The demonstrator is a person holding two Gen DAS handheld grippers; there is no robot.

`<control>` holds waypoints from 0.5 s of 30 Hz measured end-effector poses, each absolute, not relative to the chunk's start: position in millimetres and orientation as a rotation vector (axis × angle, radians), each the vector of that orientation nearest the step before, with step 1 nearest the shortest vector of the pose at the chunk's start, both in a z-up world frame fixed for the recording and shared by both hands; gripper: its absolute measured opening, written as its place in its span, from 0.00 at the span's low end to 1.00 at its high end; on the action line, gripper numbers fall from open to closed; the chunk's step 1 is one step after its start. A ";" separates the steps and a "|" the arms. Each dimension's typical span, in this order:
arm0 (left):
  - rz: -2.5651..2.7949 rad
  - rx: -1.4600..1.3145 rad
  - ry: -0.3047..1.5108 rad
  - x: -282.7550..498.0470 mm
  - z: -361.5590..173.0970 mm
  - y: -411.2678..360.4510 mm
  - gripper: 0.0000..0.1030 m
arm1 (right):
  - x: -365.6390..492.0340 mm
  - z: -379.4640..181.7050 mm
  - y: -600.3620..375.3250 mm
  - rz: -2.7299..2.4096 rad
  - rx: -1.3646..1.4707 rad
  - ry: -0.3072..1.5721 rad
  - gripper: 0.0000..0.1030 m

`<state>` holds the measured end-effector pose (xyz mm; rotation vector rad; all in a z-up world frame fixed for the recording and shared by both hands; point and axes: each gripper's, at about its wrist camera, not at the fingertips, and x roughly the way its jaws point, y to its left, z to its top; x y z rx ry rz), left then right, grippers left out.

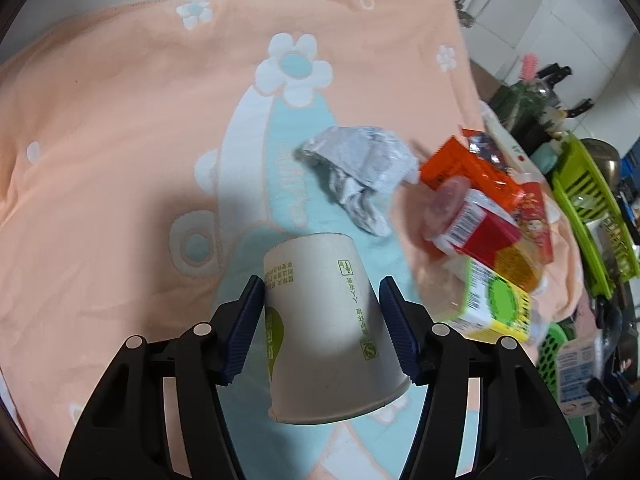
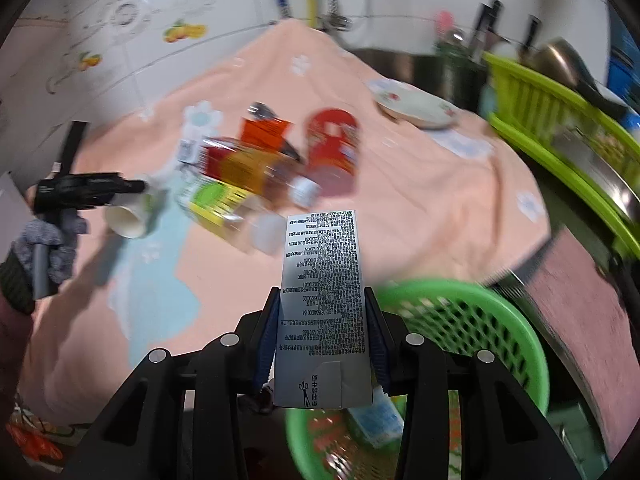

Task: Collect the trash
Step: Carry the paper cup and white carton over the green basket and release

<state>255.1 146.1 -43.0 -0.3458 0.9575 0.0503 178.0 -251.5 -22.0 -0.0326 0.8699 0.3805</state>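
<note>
We judge ourselves partway through the clean-up: some rubbish is already binned, two pieces are in our grip, and a fair heap still lies on the peach flowered towel [image 1: 120, 120]. Our left gripper [image 1: 322, 330] has its blue pads on either side of a white paper cup [image 1: 320, 320], which hangs tilted with its mouth toward the camera, lifted clear of the towel; the pads appear to press its walls, so we take it as pinched. Our right gripper [image 2: 322, 340] is squeezed tight on a flattened silver carton [image 2: 324, 300] with black print, held over the near rim of the green plastic basket [image 2: 480, 320] that serves as our bin. Inside the basket we can make out a pale blue-and-white package [image 2: 376, 420] and some red and orange wrappers, though motion blur stops us telling more. Left on the towel are a crumpled grey-white wrapper [image 1: 356, 168], an orange packet [image 1: 460, 168], a plastic bottle with a red label [image 1: 476, 228] lying on its side, a green-and-yellow box [image 1: 496, 304] and a red packet [image 2: 332, 148], all clustered together. Beyond them a white plate [image 2: 416, 104] rests on the towel, and a lime dish rack [image 2: 560, 120] stands to the side. We reckon the carton goes in next, then the cup.
</note>
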 end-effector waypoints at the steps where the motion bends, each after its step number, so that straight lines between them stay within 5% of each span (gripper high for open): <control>1: 0.045 -0.343 0.952 251.9 -41.0 143.9 0.56 | 175.9 -26.8 -259.5 0.359 -0.030 0.879 0.38; 15: -0.117 -0.306 0.881 208.8 -6.5 86.1 0.56 | 174.2 -71.5 -329.7 0.196 0.031 0.953 0.38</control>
